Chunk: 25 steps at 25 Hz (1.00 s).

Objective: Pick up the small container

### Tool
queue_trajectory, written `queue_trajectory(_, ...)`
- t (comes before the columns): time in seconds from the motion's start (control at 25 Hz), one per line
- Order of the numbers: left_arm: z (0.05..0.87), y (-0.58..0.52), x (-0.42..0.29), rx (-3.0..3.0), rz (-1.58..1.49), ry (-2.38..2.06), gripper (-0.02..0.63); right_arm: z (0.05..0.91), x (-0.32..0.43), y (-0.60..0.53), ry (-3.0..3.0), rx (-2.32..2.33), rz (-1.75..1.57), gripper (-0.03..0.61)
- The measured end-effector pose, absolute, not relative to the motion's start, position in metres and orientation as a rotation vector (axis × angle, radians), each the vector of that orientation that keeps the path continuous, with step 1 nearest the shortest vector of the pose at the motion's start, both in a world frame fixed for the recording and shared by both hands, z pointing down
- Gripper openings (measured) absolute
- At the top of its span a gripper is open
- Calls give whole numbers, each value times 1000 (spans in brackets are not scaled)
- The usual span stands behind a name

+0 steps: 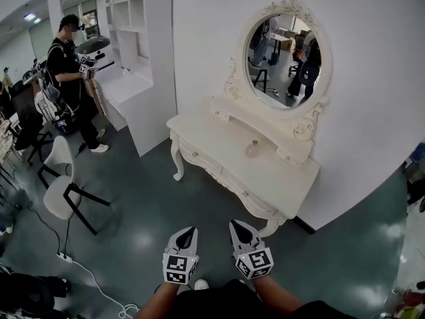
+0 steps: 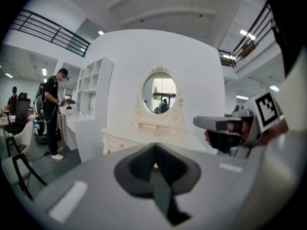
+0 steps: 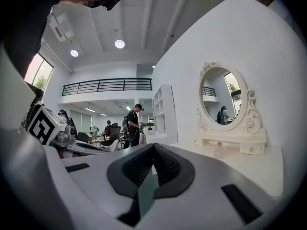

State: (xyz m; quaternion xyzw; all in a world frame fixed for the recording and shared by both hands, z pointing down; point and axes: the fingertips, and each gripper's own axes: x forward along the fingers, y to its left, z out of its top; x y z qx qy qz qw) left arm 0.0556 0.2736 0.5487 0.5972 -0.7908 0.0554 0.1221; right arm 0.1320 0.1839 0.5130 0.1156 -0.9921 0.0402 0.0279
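A small pinkish, see-through container (image 1: 253, 149) stands on the white dressing table (image 1: 219, 138), close under the oval mirror (image 1: 282, 62). In the right gripper view the container (image 3: 219, 150) shows small at the right, in front of the mirror's base. Both grippers hover over the green floor, well short of the table. My left gripper (image 1: 188, 233) is shut with nothing in it; its dark pads meet (image 2: 154, 163). My right gripper (image 1: 240, 228) is shut too, jaws pressed together (image 3: 153, 158) and empty. The container is too small to make out in the left gripper view.
A white shelf unit (image 1: 136, 52) and desk stand left of the table. A person (image 1: 70, 78) holding grippers stands at the far left. A white chair (image 1: 63, 185) and floor cables (image 1: 86, 271) lie at the left. A white wall runs behind the table.
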Motion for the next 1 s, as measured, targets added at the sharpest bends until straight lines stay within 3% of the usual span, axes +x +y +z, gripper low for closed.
queue_trajectory(1.0, 541, 189, -18, 1646, 154, -2422, 6, 518, 66, 84, -3066, 332, 130, 5)
